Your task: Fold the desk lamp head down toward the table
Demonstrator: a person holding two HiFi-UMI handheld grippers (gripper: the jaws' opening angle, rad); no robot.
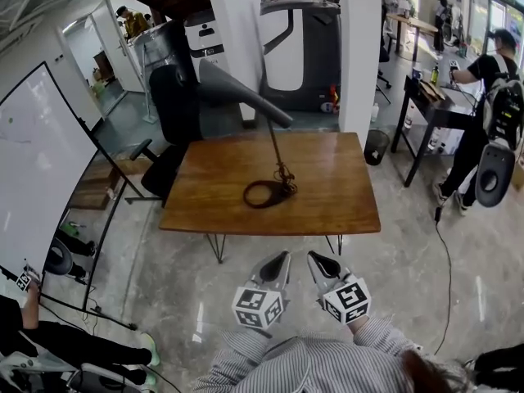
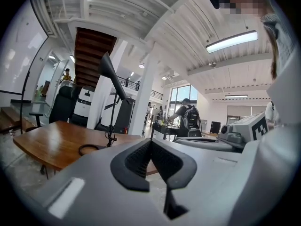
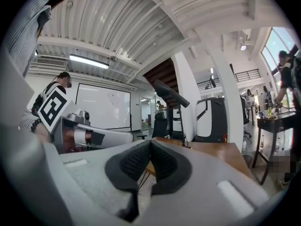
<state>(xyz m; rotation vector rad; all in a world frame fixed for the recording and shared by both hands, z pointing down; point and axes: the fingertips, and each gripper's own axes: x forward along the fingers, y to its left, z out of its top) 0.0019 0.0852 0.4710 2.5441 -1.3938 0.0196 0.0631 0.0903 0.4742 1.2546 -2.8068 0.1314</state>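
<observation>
A black desk lamp stands on the wooden table (image 1: pixel 327 178). Its ring base (image 1: pixel 264 193) lies near the table's middle, its thin stem rises upright, and its long dark head (image 1: pixel 241 95) is raised, slanting up to the left. The lamp head (image 2: pixel 112 74) also shows in the left gripper view and the lamp head (image 3: pixel 170 93) in the right gripper view. Both grippers are held side by side in front of the table's near edge, well short of the lamp. My left gripper (image 1: pixel 282 256) is shut and empty. My right gripper (image 1: pixel 313 256) is shut and empty too.
A black office chair (image 1: pixel 168 129) stands at the table's far left corner. A whiteboard (image 1: pixel 37 162) leans at the left. A dark bin (image 1: pixel 376 146) sits right of the table, and a person (image 1: pixel 491 88) stands at a black desk (image 1: pixel 430 105) at the right.
</observation>
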